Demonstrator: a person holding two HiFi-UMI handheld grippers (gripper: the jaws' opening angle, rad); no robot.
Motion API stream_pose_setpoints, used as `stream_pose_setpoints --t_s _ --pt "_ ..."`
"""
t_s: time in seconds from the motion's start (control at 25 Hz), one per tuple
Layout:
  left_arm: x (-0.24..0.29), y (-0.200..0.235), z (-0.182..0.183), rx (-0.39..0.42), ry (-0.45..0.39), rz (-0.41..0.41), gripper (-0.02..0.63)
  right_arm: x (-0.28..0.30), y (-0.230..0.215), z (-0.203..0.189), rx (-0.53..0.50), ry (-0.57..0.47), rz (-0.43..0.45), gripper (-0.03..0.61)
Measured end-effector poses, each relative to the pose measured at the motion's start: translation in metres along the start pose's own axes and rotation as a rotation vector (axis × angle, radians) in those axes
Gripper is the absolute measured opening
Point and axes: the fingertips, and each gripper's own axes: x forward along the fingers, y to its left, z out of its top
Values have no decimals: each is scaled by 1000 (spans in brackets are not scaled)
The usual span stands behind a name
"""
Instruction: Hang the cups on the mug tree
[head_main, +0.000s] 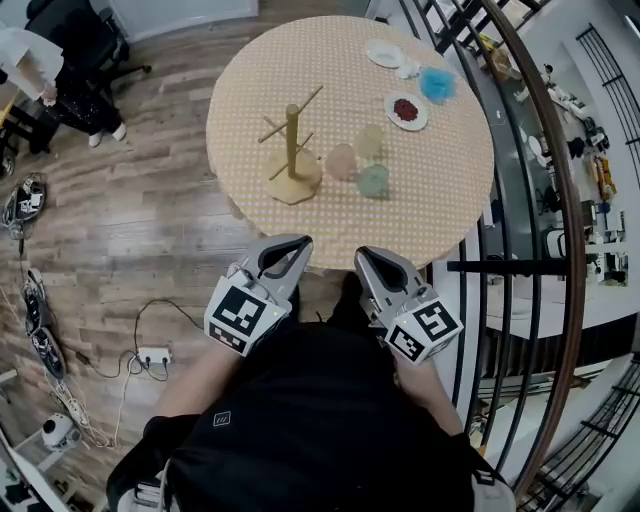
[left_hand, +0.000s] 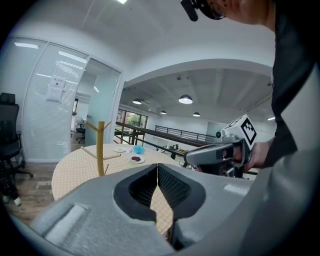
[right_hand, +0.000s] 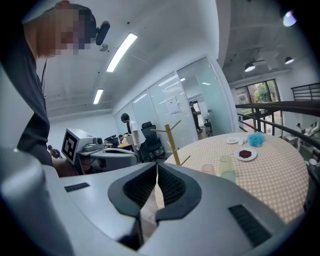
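Observation:
A wooden mug tree stands on the round dotted table, with no cup on its pegs. Three cups stand just right of it: pink, pale yellow and green. My left gripper and right gripper are held side by side short of the table's near edge, both shut and empty. The left gripper view shows the tree far ahead beyond the shut jaws. The right gripper view shows the tree and the pink cup beyond its shut jaws.
At the table's far side lie a white plate, a plate with red food and a blue fluffy thing. A curved railing runs close along the right. A power strip with cables lies on the wooden floor at left.

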Motion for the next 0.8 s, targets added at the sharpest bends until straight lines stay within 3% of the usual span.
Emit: stream_pose_setpoints --t_s 0.28,0.6,0.8 --pt "59 6 8 -71 24 97 6 14 -62 12 -11 46 146 18" --pt "147 2 3 -38 83 254 28 1 -152 -4 -4 110 277 18" --pt "183 4 -5 -36 162 269 86 -7 -187 -8 23 125 281 18"
